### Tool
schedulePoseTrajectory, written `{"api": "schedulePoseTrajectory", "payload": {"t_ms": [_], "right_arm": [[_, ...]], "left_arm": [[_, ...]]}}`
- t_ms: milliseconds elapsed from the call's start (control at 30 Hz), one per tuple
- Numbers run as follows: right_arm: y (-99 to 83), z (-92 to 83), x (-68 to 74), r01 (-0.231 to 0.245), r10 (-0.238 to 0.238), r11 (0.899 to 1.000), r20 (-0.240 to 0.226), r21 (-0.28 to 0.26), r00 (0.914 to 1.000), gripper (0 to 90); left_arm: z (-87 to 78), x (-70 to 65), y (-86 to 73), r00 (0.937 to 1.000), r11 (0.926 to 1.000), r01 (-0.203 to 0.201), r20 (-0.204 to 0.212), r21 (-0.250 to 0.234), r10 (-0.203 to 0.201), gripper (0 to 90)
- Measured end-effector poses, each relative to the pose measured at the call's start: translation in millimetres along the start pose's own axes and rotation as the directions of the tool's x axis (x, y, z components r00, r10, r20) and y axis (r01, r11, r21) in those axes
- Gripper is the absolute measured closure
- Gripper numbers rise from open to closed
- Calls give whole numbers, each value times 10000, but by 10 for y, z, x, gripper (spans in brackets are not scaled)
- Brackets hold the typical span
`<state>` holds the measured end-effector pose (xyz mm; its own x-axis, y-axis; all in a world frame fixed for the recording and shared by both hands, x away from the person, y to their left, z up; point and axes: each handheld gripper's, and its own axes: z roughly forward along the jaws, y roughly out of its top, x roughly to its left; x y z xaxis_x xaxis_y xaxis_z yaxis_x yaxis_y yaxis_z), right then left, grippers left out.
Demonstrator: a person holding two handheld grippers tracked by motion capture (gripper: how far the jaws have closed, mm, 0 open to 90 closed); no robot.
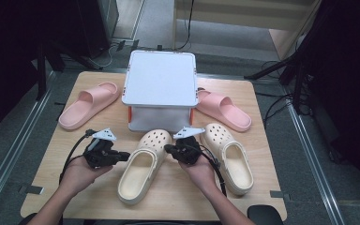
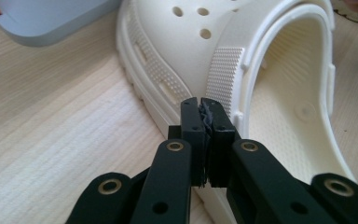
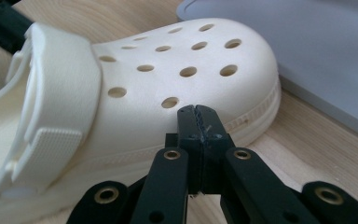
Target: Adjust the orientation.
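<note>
On the wooden table, a cream clog lies toe-away between two closed, empty grippers, the left gripper beside its strap side, the right gripper by its toe.

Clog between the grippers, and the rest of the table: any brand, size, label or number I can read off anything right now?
None: no readable text in any view.
Left clog: no lettering visible on its upper, its strap or the strap rivet, which is blurred.
Right clog: no marking visible.
Pink slides: plain.
White box: lid is blank.
</note>
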<state>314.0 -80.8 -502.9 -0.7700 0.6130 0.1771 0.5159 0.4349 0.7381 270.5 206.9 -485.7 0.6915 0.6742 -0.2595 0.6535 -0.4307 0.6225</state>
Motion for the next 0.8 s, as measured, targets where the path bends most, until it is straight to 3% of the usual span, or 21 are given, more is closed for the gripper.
{"api": "schedulePoseTrajectory", "payload": {"t_ms": [267, 500, 667, 800], "right_arm": [[50, 42, -37, -144, 145, 9999, 193, -29, 9997, 900], [72, 34, -57, -145, 143, 9999, 319, 43, 9994, 826], [106, -122, -19, -206, 227, 9986, 426, -490, 9988, 700], [107, -244, 18, -212, 236, 9979, 391, -607, 9990, 647]], "left_arm": [[64, -112, -15, 9993, 9998, 201, 332, -91, -198, 872], [31, -61, 17, 9977, 9980, 516, 465, -353, -499, 808], [-71, 1, 118, 9990, 9971, 434, -61, -626, -438, 810], [-111, 52, 213, 9986, 9963, 521, -56, -679, -526, 809]]}}
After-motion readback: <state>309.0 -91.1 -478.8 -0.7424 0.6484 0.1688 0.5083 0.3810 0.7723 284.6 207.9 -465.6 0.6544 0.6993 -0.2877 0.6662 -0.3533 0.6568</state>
